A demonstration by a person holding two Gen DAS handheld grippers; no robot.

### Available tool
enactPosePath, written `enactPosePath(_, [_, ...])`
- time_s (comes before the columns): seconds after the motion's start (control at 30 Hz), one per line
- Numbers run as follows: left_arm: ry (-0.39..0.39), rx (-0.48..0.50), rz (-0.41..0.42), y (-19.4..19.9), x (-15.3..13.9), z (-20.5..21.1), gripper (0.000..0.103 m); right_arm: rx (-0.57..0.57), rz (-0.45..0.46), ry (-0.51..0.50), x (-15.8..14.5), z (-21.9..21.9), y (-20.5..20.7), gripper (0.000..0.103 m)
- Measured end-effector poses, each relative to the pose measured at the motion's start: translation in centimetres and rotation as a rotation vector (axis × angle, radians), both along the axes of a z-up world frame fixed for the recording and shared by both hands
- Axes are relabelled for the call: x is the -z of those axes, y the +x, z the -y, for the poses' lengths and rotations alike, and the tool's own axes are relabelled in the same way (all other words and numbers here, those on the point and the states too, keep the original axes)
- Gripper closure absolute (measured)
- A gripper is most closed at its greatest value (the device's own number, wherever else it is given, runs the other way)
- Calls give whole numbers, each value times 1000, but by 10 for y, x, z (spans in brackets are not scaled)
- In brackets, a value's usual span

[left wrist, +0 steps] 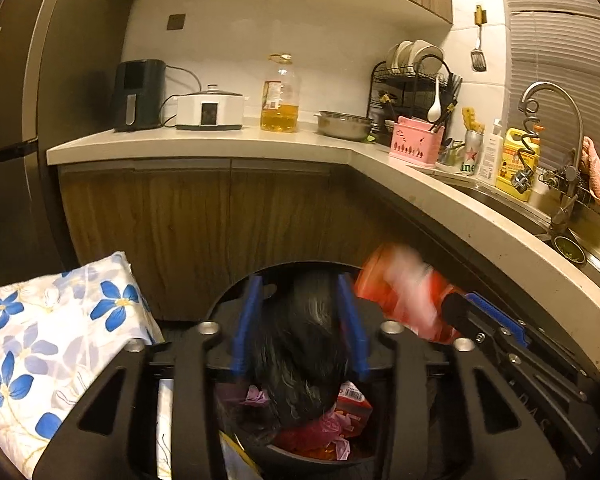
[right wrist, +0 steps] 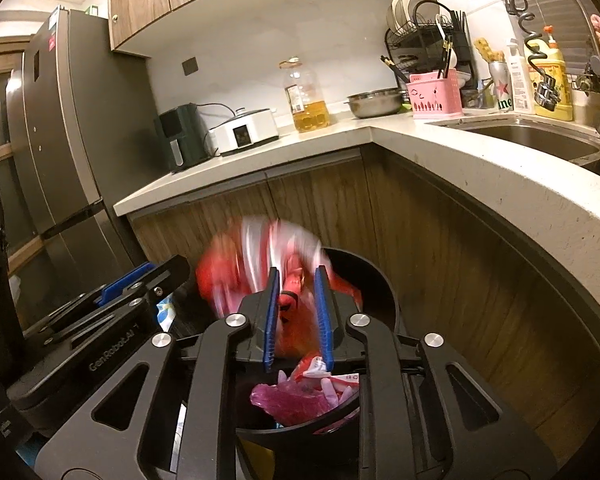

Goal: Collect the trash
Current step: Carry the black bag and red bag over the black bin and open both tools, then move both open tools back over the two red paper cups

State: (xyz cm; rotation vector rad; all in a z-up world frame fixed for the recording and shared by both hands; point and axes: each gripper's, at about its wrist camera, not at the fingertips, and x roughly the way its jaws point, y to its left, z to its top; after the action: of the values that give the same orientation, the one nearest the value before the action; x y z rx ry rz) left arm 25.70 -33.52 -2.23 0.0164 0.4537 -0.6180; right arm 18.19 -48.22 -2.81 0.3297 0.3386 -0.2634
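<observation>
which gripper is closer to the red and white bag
Right. The right gripper has the red and white bag between its fingers over the bin; the left gripper sits beside it around black trash.

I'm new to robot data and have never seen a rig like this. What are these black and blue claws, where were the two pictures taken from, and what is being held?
There is no robot here. A person carries a two-finger claw in each hand, and a wide-angle camera on each claw looks forward along its fingers. One picture comes from the left claw and the other from the right, in a kitchen.

Both claws hang over a black bin on the floor below the counter. It already holds rubbish, including a pink bag.

The left gripper has a blurred black bag between its parted blue pads. The right gripper has a blurred red-and-white bag between its pads. Neither seems pinched tight, so both are probably dropping in.
</observation>
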Motion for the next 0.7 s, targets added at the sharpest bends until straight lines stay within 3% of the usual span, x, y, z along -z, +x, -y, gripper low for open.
enactPosePath(0.1, [-5, -13, -12, 1, 1, -5, 49, 3, -7, 3, 2, 0, 0, 70])
enactPosePath(0.3, [11, -114, 28, -9, -2, -31, 16, 14, -26, -10, 8, -5, -6, 44])
enactPosePath(0.5, [45, -224, 33, -23, 3, -64, 9, 24, -61, -52, 13, -22, -17, 20])
enactPosePath(0.7, [69, -307, 46, -46, 7, -99, 7, 48, -101, -94, 17, -46, -28, 13])
